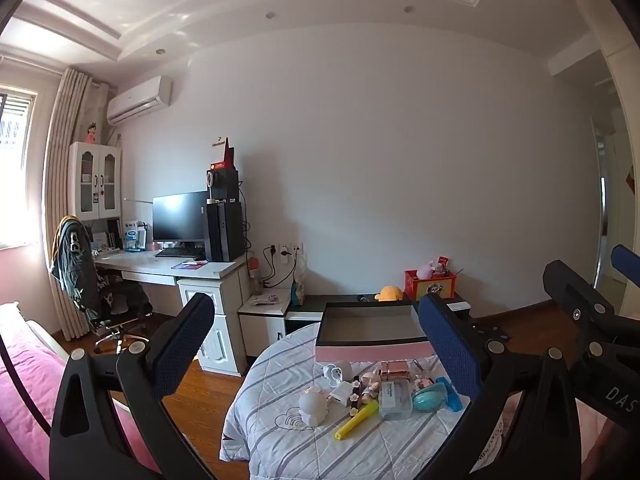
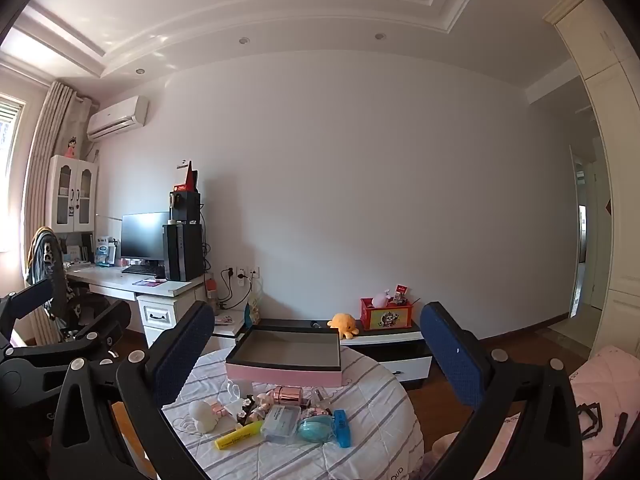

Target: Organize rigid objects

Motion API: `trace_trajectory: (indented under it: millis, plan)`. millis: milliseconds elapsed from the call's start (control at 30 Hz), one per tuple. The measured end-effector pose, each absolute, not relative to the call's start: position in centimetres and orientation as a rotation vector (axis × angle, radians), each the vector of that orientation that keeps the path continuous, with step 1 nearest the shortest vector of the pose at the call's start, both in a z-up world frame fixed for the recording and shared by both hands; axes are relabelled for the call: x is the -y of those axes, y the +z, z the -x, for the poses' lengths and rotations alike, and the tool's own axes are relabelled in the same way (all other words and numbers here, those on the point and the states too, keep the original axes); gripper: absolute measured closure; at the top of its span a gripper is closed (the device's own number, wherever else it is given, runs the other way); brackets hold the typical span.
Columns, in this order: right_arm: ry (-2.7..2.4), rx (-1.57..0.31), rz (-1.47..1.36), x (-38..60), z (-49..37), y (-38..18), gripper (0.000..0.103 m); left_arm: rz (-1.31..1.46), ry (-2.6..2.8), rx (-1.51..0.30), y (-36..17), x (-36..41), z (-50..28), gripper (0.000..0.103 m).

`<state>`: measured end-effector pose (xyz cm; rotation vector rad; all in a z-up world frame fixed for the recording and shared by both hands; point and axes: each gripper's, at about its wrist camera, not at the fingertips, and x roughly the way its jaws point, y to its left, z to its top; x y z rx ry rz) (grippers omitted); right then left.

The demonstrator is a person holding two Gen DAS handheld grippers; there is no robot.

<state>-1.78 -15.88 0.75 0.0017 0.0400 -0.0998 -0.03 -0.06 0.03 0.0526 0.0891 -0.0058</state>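
Left hand-held gripper (image 1: 316,354) released, holding nothing; right hand-held gripper (image 2: 318,356) likewise spread wide; both hang above the round table (image 2: 372,432); pink box (image 2: 286,356) sits open at its far edge; highlighter (image 2: 238,435), clear case (image 2: 281,422), teal pouch (image 2: 316,429) clustered just in front.

Small pink-and-white trinkets (image 1: 366,386) too small to identify; striped quilted table cover (image 2: 372,396) partly hidden by black gripper frames, cut off below.
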Motion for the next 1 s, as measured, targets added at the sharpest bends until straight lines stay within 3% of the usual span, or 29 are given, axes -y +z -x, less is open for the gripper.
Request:
trace_trajectory:
  millis: [1000]
  plan:
    - [-0.104,-0.033,-0.004,15.80,1.94,0.80,0.000,-0.024,-0.023,-0.101,-0.15,-0.11,-0.44,0.000]
